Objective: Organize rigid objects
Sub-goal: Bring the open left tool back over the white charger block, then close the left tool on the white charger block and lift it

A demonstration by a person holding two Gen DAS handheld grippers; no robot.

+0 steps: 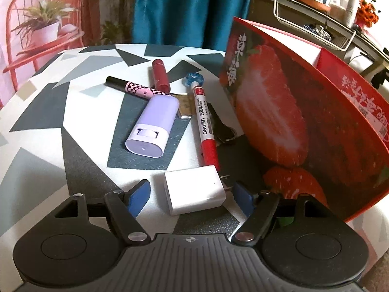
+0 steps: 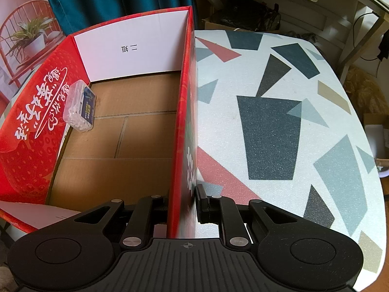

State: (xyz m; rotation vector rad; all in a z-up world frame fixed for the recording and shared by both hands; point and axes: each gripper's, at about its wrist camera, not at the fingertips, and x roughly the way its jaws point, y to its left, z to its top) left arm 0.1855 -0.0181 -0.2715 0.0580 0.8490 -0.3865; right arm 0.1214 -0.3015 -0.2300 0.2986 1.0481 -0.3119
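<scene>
My left gripper (image 1: 192, 192) is open, its blue pads either side of a white plug charger (image 1: 194, 189) lying on the patterned table (image 1: 73, 146); the pads stand clear of it. Beyond lie a lilac case (image 1: 153, 126), a red and white marker (image 1: 204, 119), a checkered pink pen (image 1: 138, 89) and a dark red tube (image 1: 160, 75). The red strawberry box (image 1: 304, 126) stands at the right. My right gripper (image 2: 183, 204) is shut on the box's right wall (image 2: 184, 121). Inside the box a clear plastic case (image 2: 79, 105) leans against the left wall.
A small gold item (image 1: 186, 108) and a black clip (image 1: 222, 127) lie beside the marker. A teal curtain (image 1: 189, 9) hangs behind the table. A white wire rack (image 1: 313, 22) and shelves stand at the back right. The table's right part (image 2: 279, 121) shows only its pattern.
</scene>
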